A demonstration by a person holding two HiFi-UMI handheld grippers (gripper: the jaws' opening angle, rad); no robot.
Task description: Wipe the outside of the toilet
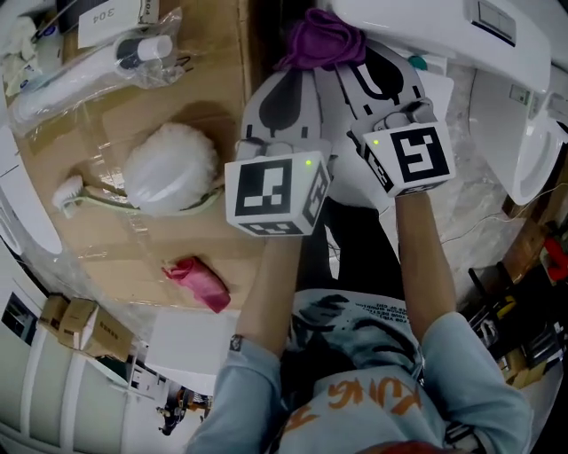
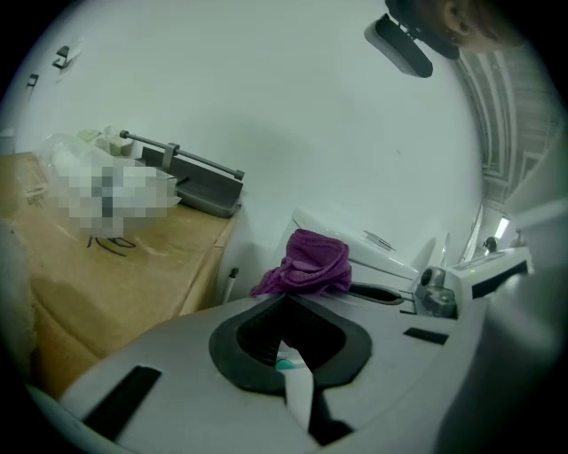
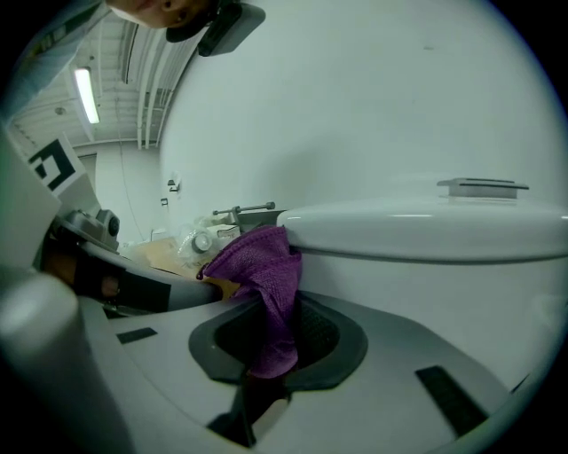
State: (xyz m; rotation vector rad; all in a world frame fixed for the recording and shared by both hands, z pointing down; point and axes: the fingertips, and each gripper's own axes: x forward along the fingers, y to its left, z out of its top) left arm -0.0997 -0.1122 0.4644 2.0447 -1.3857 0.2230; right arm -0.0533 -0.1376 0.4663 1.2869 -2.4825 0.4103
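Observation:
A crumpled purple cloth lies against the white toilet at the top of the head view. My right gripper is shut on it: in the right gripper view the cloth hangs down between the jaws of the right gripper, just under the toilet's rim. My left gripper lies close beside the right one with its tips together. In its own view the left gripper points at the cloth, which sits just beyond its tips against the toilet.
A cardboard sheet at left carries a white fluffy brush, a red rag and plastic-wrapped items. The toilet bowl curves down the right side. Tools and cables clutter the floor at lower right.

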